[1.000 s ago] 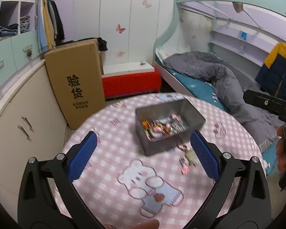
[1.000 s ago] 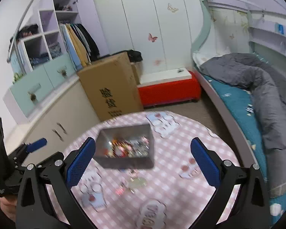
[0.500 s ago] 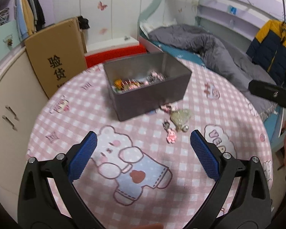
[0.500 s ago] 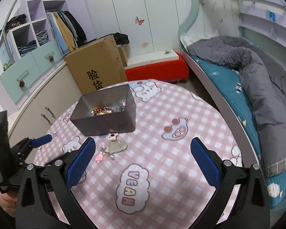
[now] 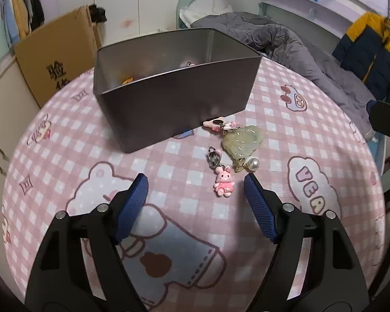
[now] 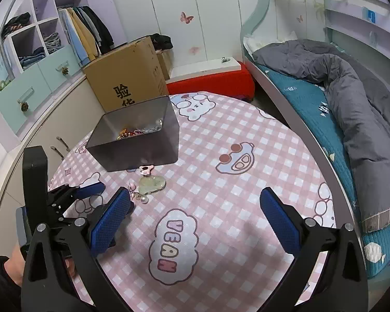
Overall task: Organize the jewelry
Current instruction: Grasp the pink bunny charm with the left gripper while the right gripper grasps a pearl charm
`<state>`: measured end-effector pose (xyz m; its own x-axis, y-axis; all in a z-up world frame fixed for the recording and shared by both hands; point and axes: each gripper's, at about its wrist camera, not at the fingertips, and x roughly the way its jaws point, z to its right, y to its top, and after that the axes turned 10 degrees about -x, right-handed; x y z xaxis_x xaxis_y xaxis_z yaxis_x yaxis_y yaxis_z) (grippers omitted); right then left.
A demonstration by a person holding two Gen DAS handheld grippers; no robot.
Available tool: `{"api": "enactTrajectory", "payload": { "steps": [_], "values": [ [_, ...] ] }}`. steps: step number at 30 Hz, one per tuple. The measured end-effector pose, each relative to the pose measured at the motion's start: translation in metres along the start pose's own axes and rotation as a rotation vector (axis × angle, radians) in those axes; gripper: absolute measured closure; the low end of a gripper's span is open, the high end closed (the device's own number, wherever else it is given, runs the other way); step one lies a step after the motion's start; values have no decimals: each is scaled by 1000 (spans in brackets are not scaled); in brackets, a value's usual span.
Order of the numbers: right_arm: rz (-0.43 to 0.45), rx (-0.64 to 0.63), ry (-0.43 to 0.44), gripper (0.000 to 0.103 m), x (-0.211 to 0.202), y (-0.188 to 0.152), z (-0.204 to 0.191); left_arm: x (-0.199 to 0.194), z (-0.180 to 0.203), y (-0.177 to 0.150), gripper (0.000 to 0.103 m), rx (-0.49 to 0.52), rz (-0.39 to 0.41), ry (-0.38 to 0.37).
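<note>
A grey metal box point(image 5: 174, 96) holding jewelry stands on the round pink checked table point(image 5: 65, 156); it also shows in the right wrist view point(image 6: 135, 143). In front of it lie a pale green heart charm with a pearl point(image 5: 243, 143), a pink bunny charm point(image 5: 223, 182) and a small pink clip point(image 5: 217, 124). My left gripper point(image 5: 195, 182) is open and empty, low over the table just short of the bunny charm. My right gripper point(image 6: 195, 200) is open and empty, over the table to the right of the charms point(image 6: 150, 184).
A cardboard carton point(image 6: 127, 78) stands behind the table by the cabinets. A red bench point(image 6: 213, 80) and a bed with a grey duvet point(image 6: 356, 98) lie beyond and to the right. The table edge curves close on the right.
Both grippers have come down and forward toward the table. The box and the charms now loom much larger in the left wrist view. Both stay open.
</note>
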<state>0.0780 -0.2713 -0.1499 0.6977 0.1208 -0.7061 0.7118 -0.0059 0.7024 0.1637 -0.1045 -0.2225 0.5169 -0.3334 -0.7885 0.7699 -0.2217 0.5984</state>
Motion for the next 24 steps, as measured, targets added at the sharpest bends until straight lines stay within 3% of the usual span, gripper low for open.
{"api": "enactTrajectory", "payload": {
  "steps": [1,2,4,6,16,18,20,22,24],
  "values": [
    [-4,0,0,7,2,-1,0,1,2,0,30,9,0,4],
    [-7,0,1,7,3,-1,0,1,5,-1,37,23,4,8],
    [-19,-2,7,7,8,-3,-1,0,8,-1,58,46,16,5],
    [-30,-11,11,7,13,-5,-5,-1,8,0,86,44,13,-8],
    [-84,-123,82,10,58,-8,-45,-19,-32,-2,87,-83,-1,-35],
    [-109,-158,89,38,70,-7,-55,-24,-39,-4,87,-106,1,-33],
    [-128,-179,93,57,82,-6,-63,-27,-44,-5,87,-122,2,-30],
    [-113,-220,73,60,87,-5,-72,-32,-50,-7,87,-141,7,-31],
    [-108,-255,77,74,88,-6,-78,-36,-53,-9,87,-153,11,-34]
  ]
}}
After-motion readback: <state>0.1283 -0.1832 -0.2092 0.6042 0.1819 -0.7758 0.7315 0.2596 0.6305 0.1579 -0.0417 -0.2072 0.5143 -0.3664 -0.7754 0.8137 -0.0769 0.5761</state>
